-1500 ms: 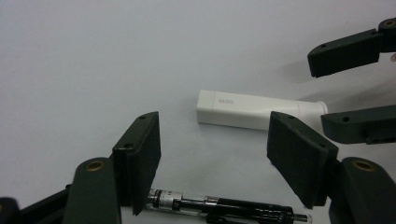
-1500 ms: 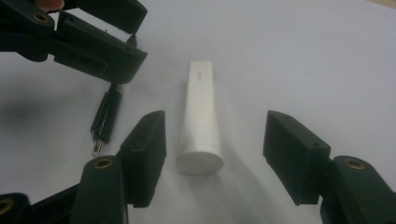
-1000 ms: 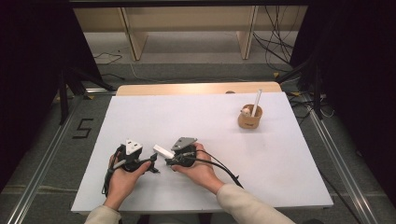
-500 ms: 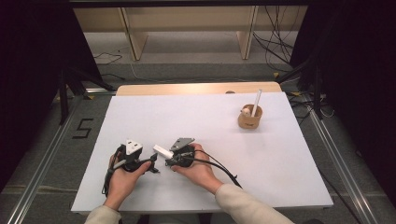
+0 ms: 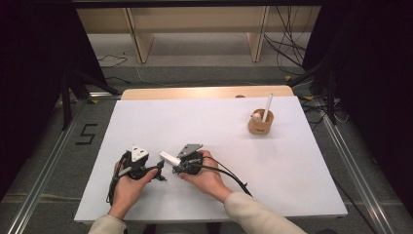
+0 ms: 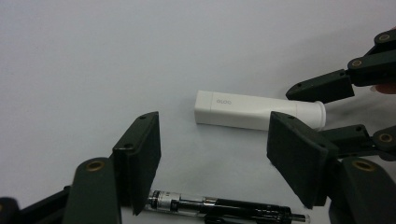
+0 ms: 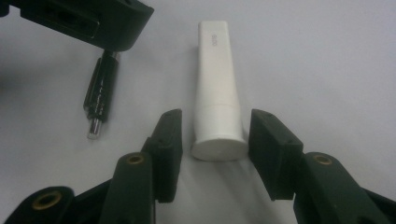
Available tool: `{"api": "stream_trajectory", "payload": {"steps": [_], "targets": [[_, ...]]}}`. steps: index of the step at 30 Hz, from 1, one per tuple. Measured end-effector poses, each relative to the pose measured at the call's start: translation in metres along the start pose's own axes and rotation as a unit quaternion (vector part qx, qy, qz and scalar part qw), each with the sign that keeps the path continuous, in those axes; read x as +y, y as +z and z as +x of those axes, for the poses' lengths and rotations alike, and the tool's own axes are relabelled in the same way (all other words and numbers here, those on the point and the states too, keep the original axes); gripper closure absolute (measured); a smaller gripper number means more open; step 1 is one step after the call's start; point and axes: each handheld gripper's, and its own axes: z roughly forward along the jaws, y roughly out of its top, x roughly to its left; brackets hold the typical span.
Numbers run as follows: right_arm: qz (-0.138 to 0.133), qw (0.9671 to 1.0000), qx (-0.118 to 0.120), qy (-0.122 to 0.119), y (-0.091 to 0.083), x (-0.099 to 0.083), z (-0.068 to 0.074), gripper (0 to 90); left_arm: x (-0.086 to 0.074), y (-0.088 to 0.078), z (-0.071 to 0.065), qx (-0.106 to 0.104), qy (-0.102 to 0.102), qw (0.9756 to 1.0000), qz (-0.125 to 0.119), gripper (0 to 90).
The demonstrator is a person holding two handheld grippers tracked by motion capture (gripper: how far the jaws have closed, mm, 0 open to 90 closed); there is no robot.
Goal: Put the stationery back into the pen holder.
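The white tube [image 7: 218, 109] lies flat on the surface [image 5: 292, 161], pointing straight away from the right gripper [image 7: 215, 149]. Its jaws have been closing around the tube's near end but don't squeeze it yet. The left gripper [image 6: 215, 158] waits open and empty beside it.

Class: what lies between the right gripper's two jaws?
In the right gripper view, the rounded end of the white tube lies between the closing jaws of the right gripper, not yet clamped.

Bare table [image 5: 204, 122] ahead; cup [image 5: 260, 124] far right.
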Motion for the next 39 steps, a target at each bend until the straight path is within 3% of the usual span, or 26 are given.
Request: {"api": "stream_trajectory", "payload": {"steps": [21, 39], "targets": [[0.004, 0.9999, -0.008, 0.005, 0.0004, 0.0018, 0.0011, 63.9, 0.0003, 0.0000, 0.0000, -0.001, 0.002, 1.0000, 0.000, 35.0], [0.007, 0.9998, -0.016, 0.012, 0.0007, 0.0030, 0.0032, 64.8, 0.0005, 0.0002, -0.0001, -0.001, 0.004, 1.0000, 0.001, 35.0]]}}
